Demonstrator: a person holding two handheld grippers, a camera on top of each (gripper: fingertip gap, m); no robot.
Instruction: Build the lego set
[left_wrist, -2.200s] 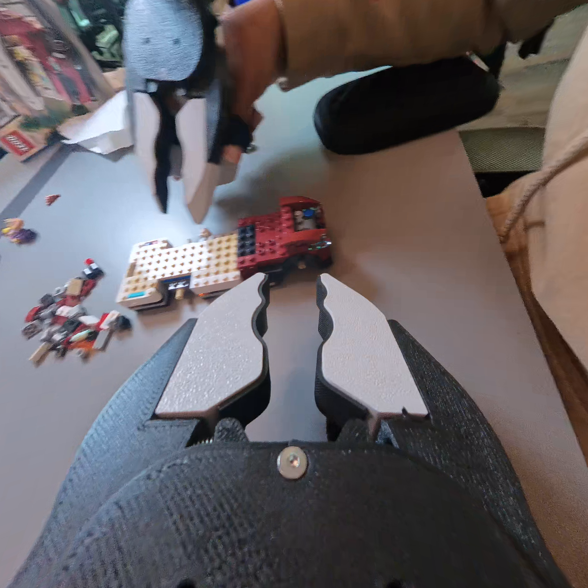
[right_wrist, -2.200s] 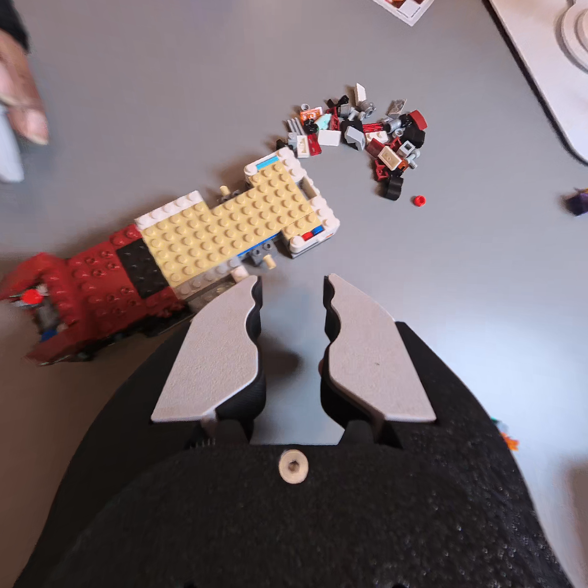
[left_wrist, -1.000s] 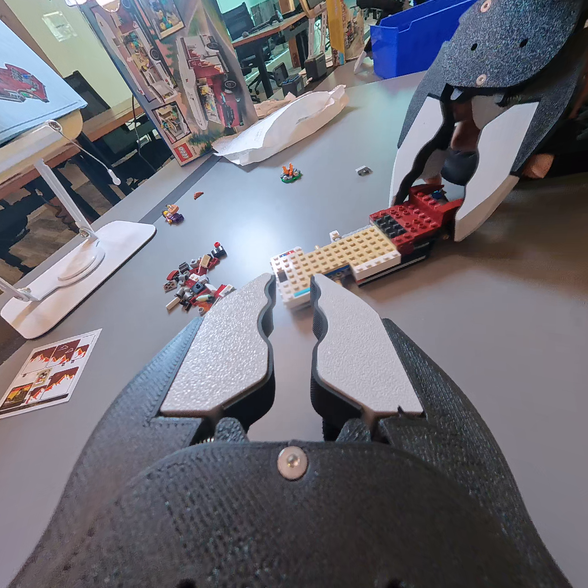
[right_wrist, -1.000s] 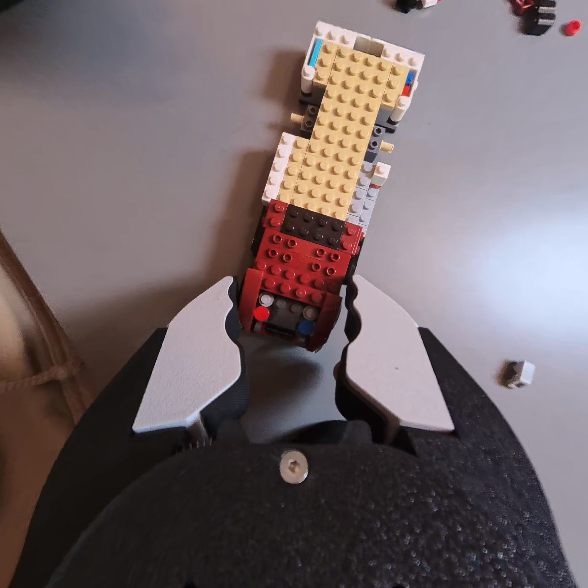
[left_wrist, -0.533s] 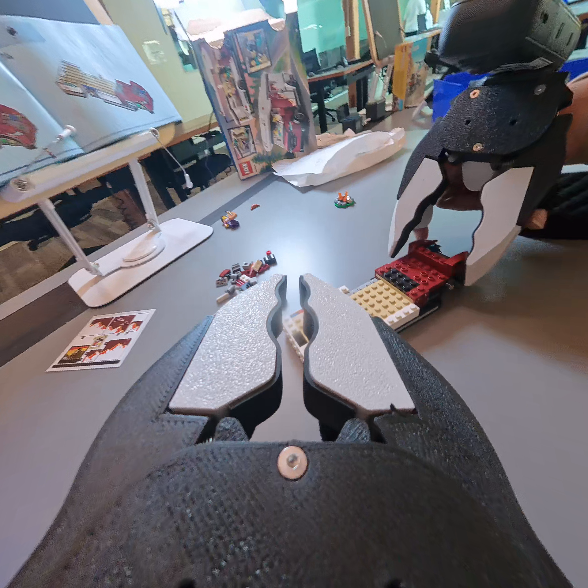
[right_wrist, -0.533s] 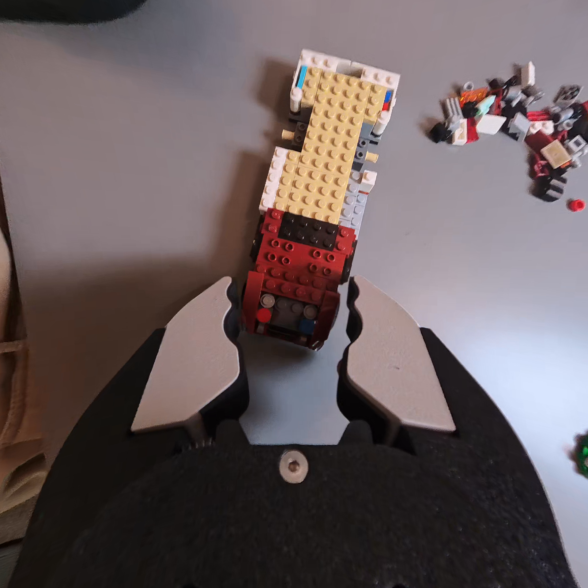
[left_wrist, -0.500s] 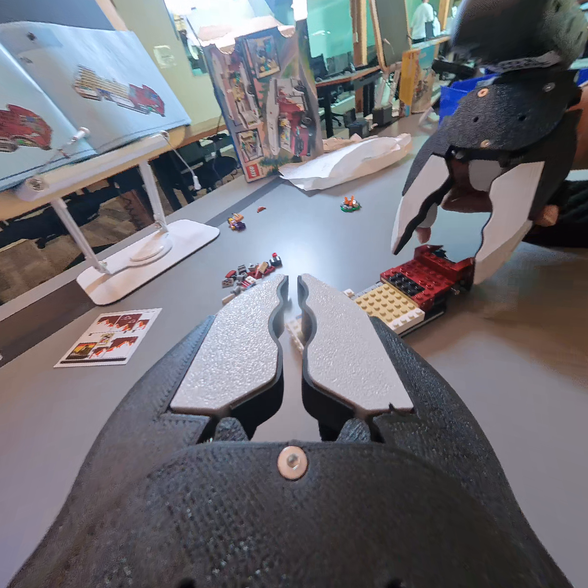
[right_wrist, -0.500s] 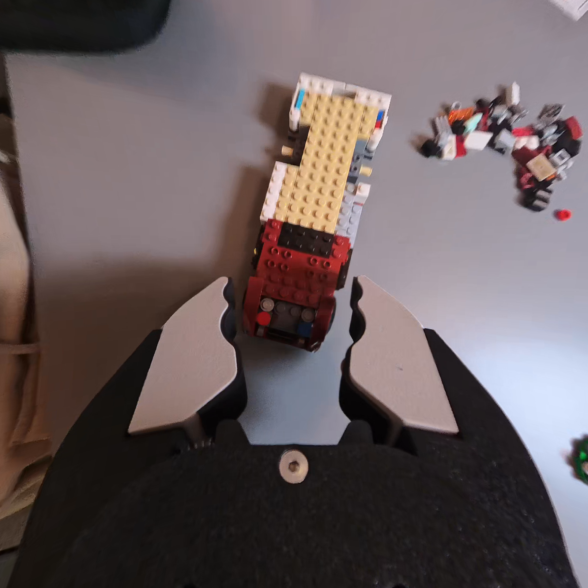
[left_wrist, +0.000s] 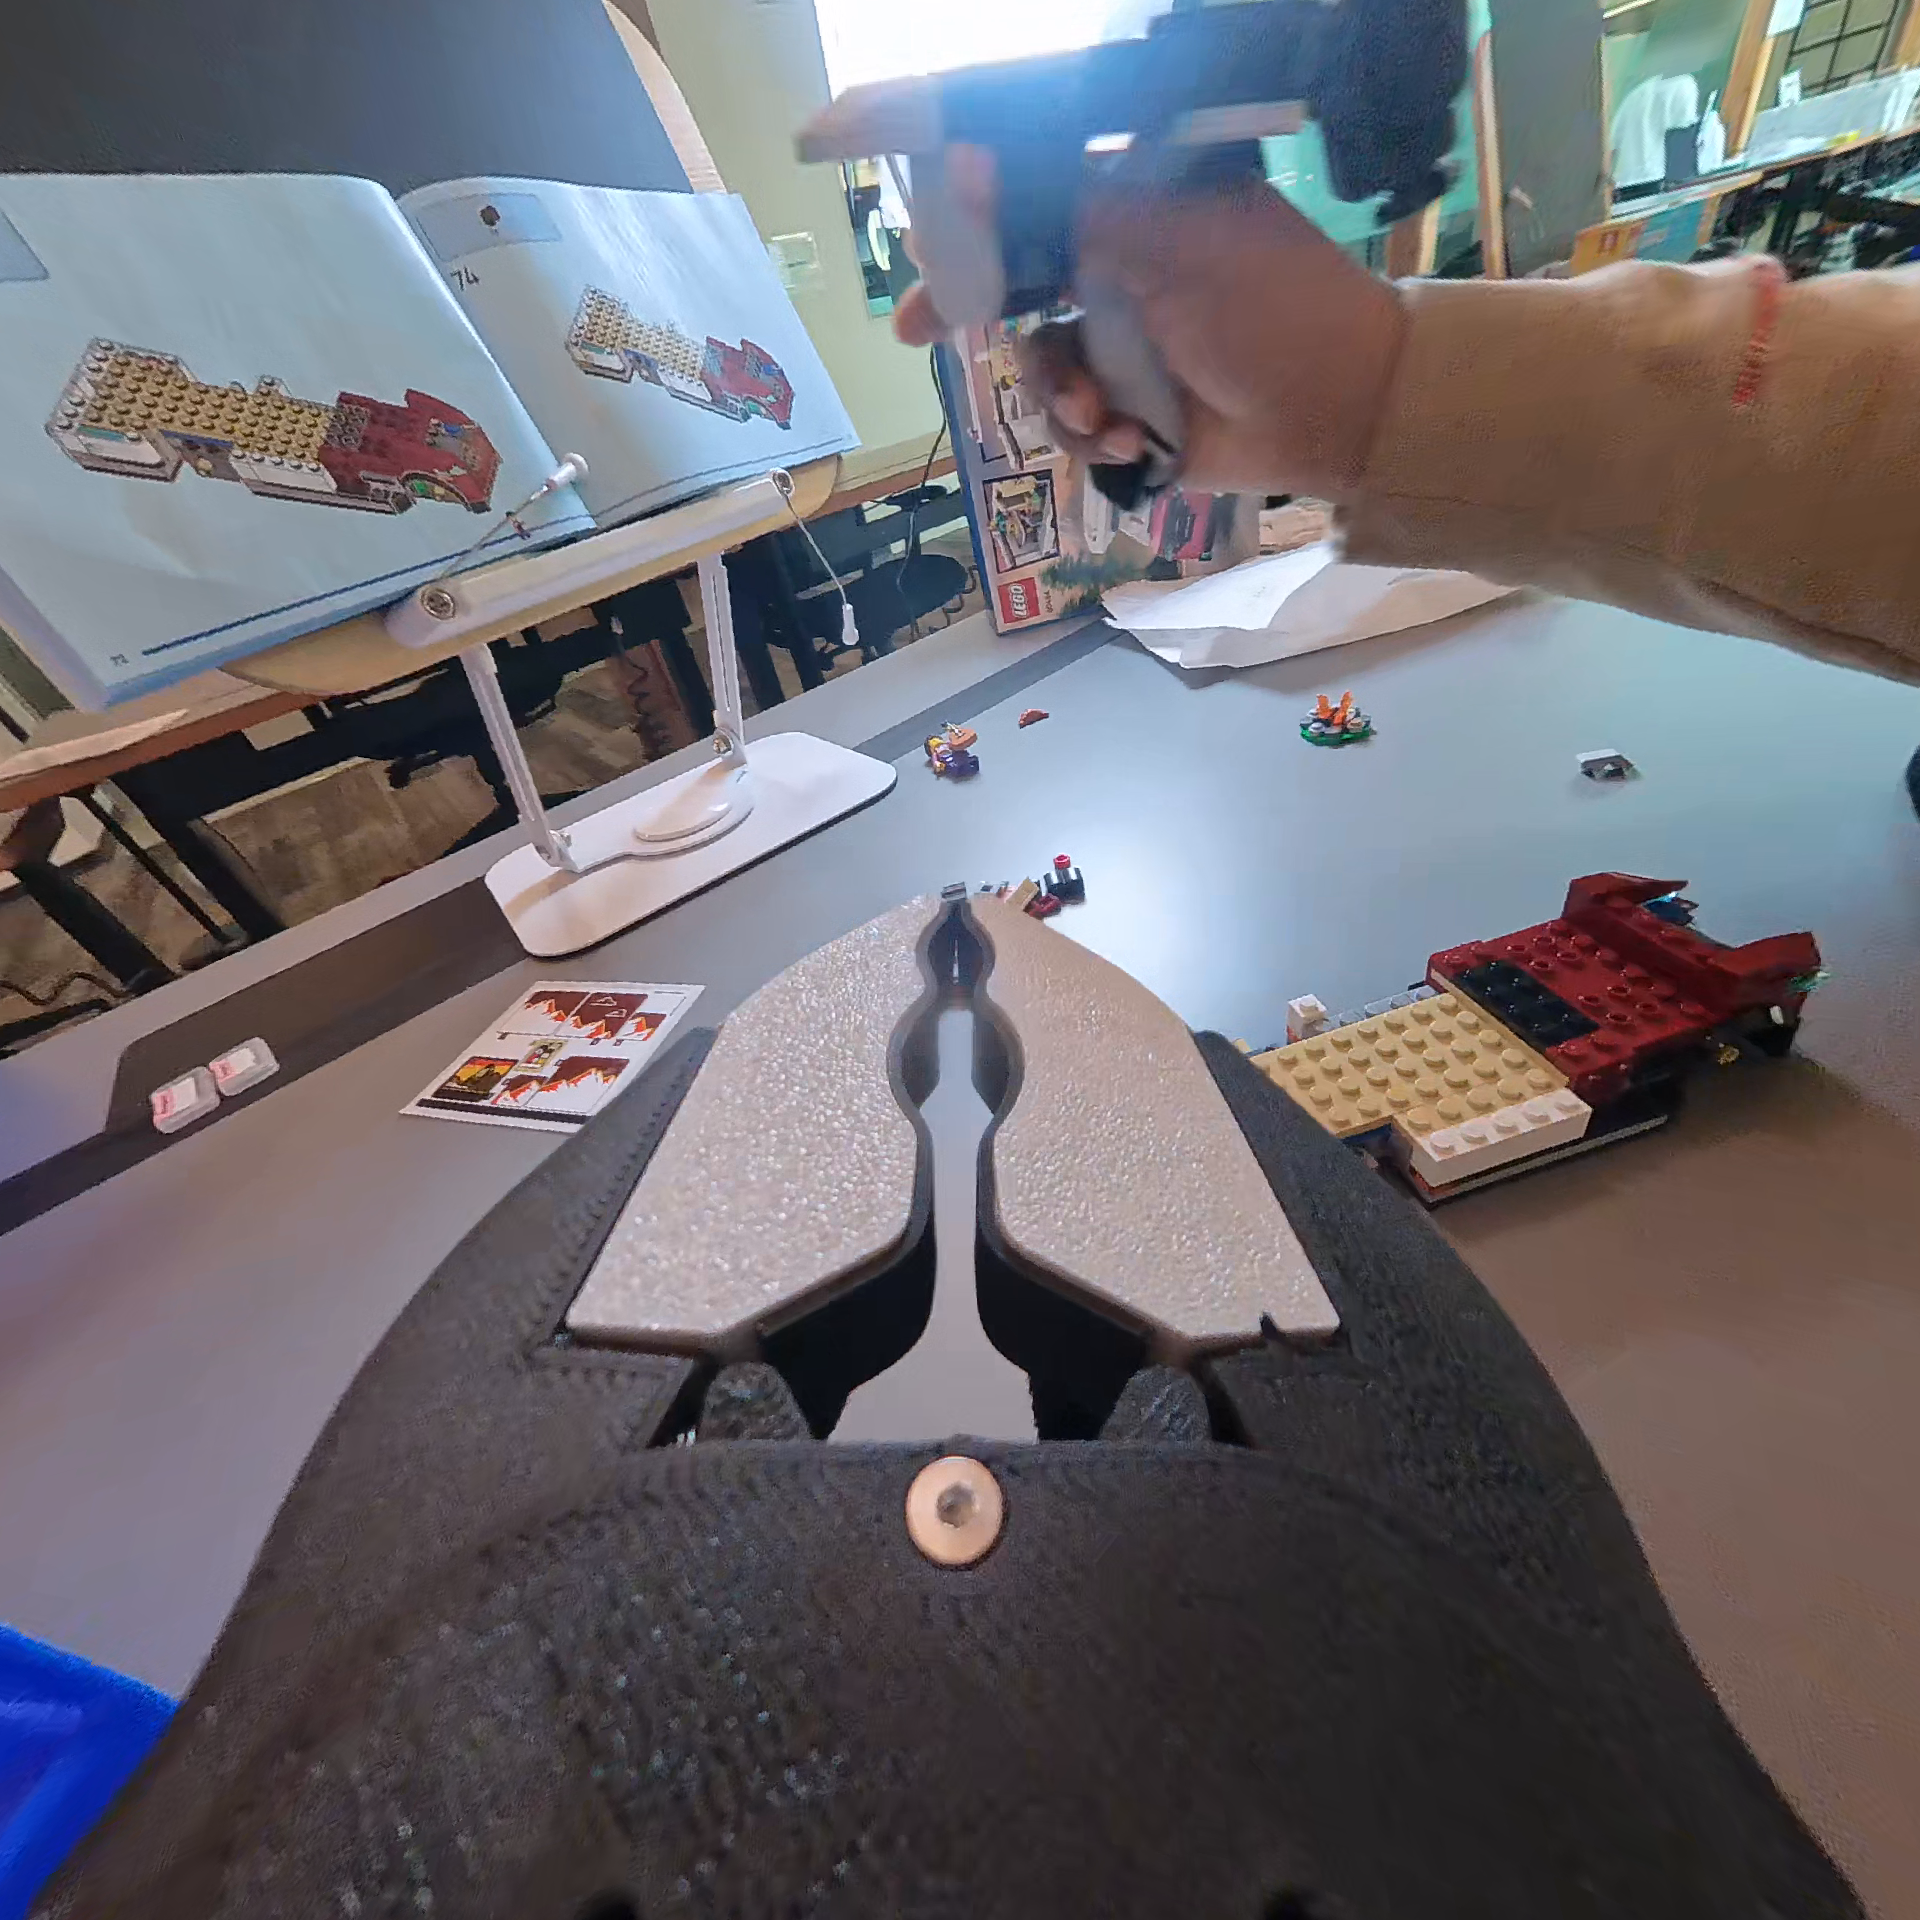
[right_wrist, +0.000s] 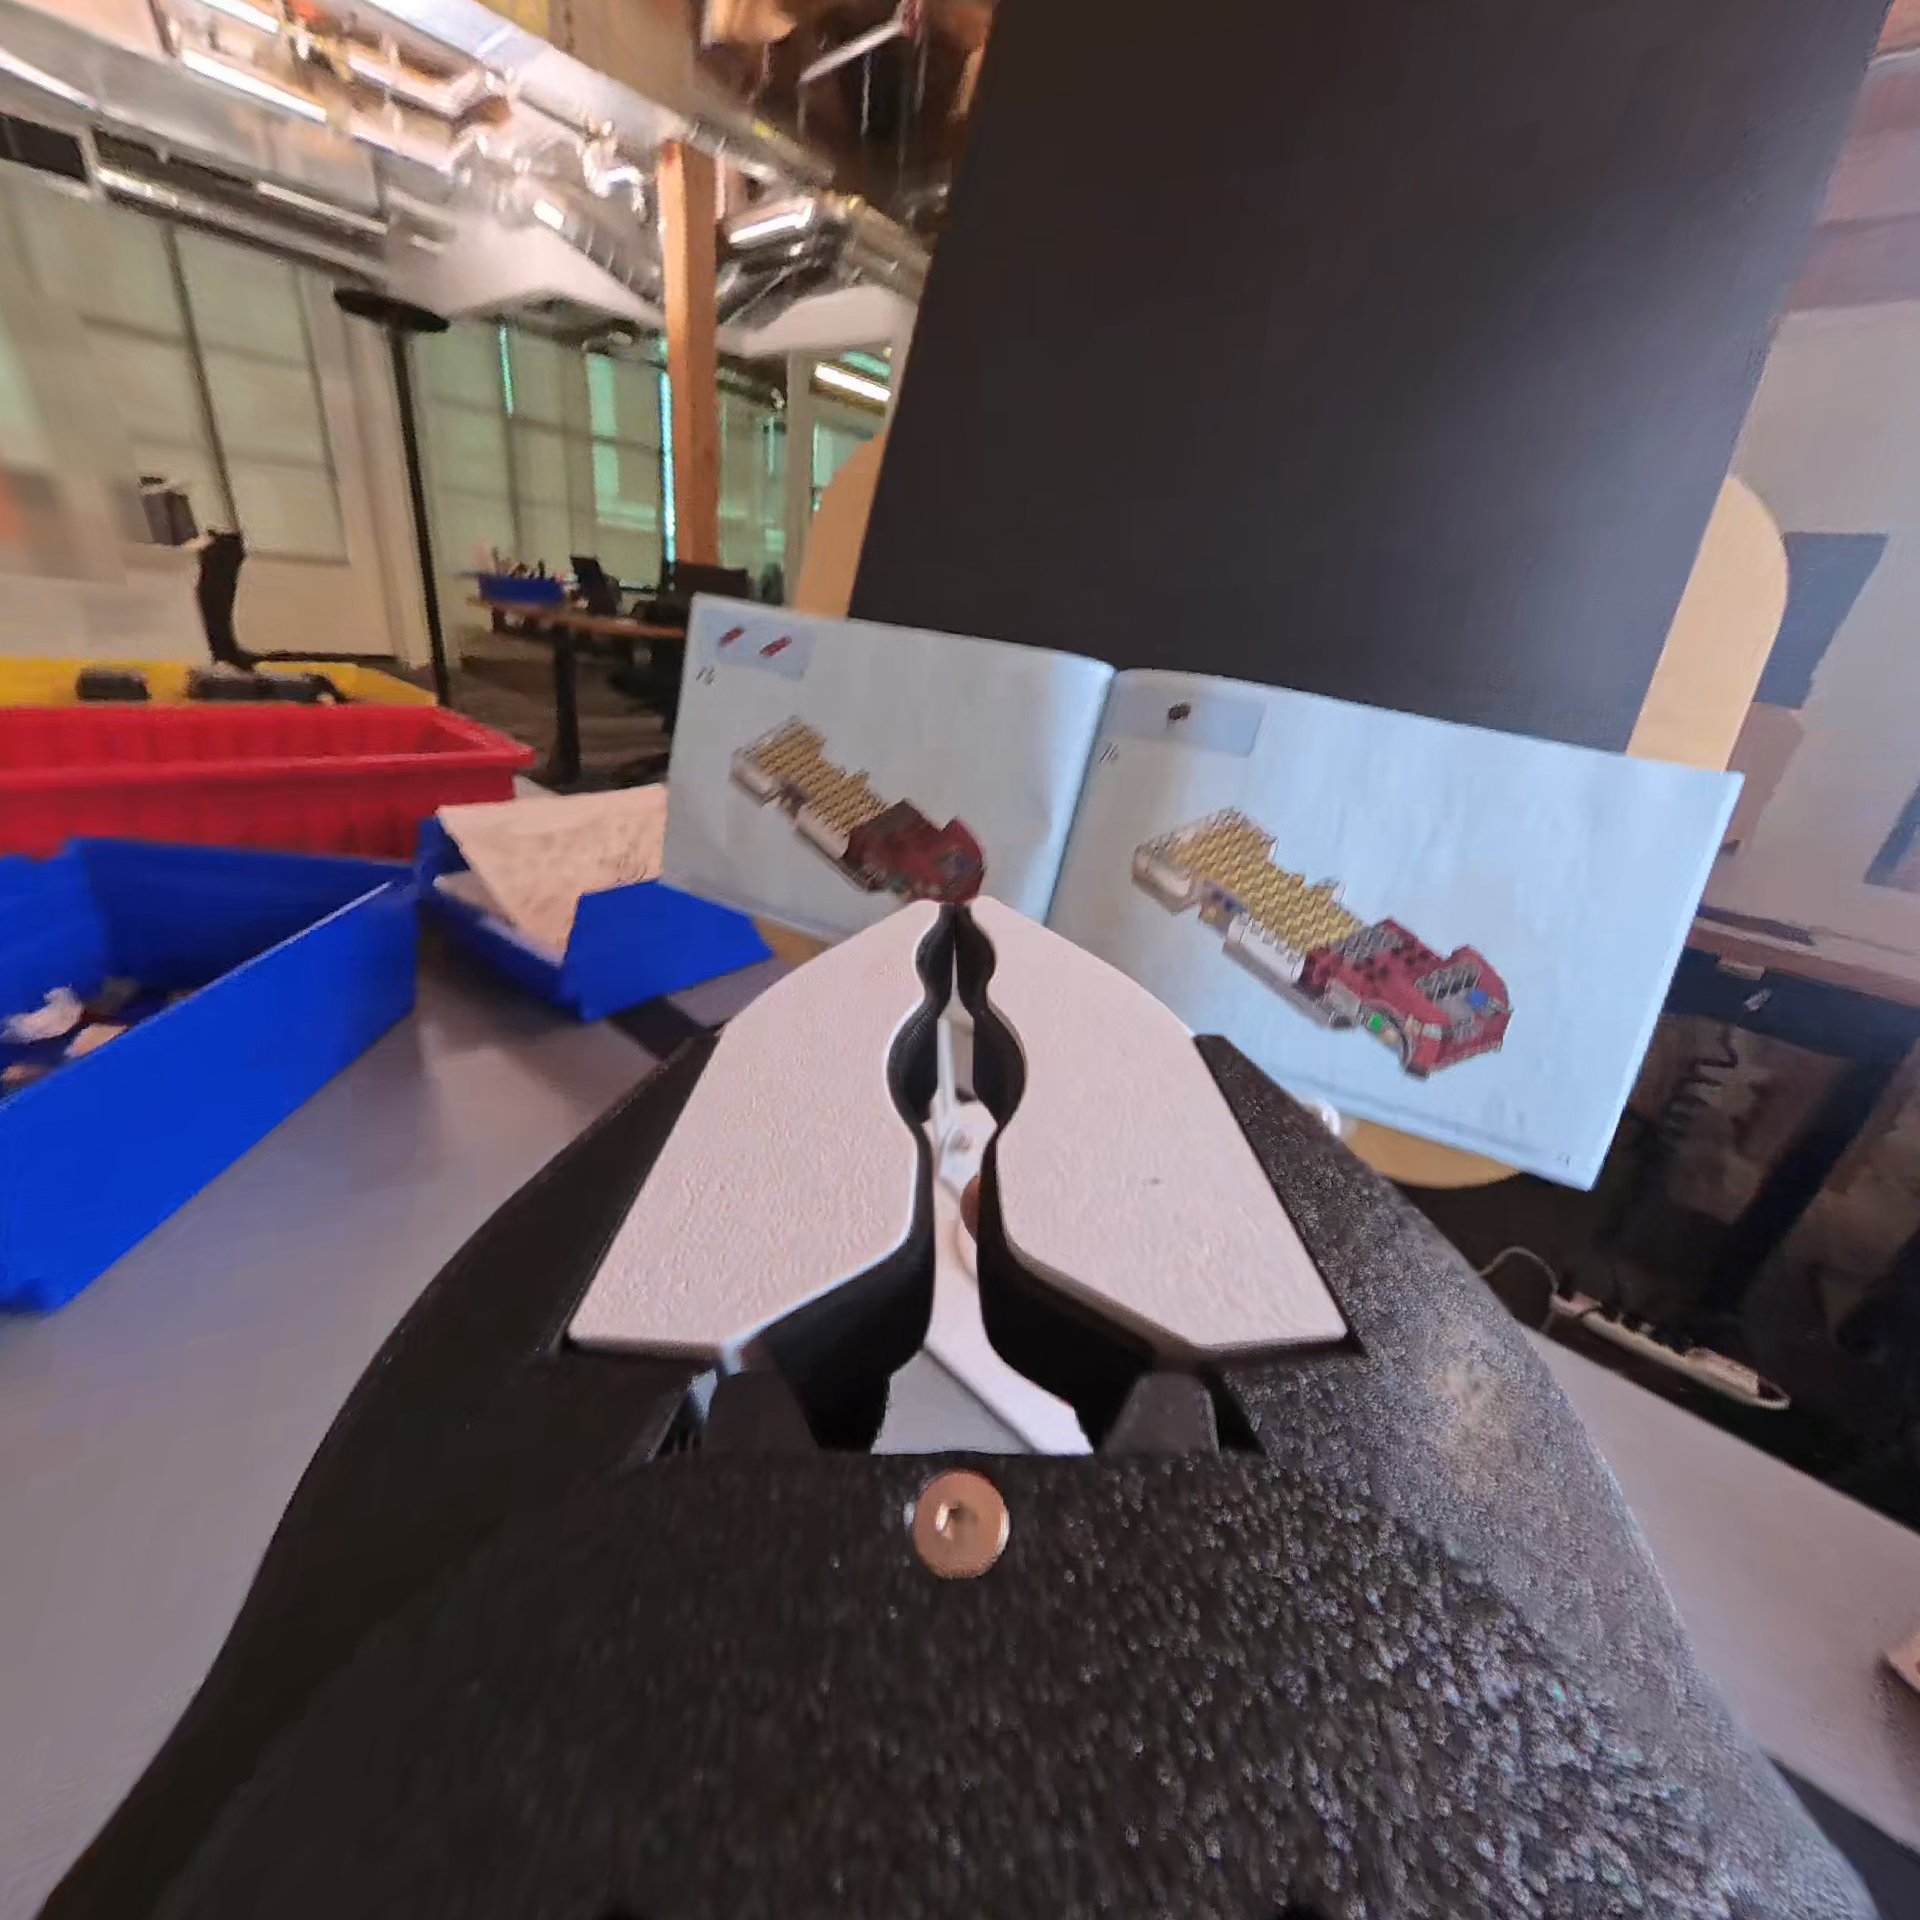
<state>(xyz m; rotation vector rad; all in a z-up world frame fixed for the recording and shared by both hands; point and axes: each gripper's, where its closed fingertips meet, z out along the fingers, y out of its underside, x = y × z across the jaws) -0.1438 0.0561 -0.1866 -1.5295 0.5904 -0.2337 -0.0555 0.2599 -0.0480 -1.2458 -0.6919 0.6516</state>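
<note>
Both my grippers are closed on nothing: left gripper (left_wrist: 957, 914) hovers near the brick truck (left_wrist: 1538, 1029), right gripper (right_wrist: 957, 914) faces the instruction booklet (right_wrist: 1195, 883).

1 brick-built vehicle (left_wrist: 1538, 1039), 1 open instruction booklet (left_wrist: 312, 416) on 1 white stand (left_wrist: 686, 821), 1 sticker sheet (left_wrist: 556, 1049), 2 blue bins (right_wrist: 187, 1018), 1 red bin (right_wrist: 239, 769).

The left gripper (left_wrist: 957, 914), its textured grey fingers (left_wrist: 790, 1122) closed tip to tip on nothing, hovers over the grey desk (left_wrist: 1299, 862). A red, tan and white toy-brick vehicle (left_wrist: 1538, 1039) lies toward the right edge, a white book stand (left_wrist: 675, 831) by the far left edge.
</note>
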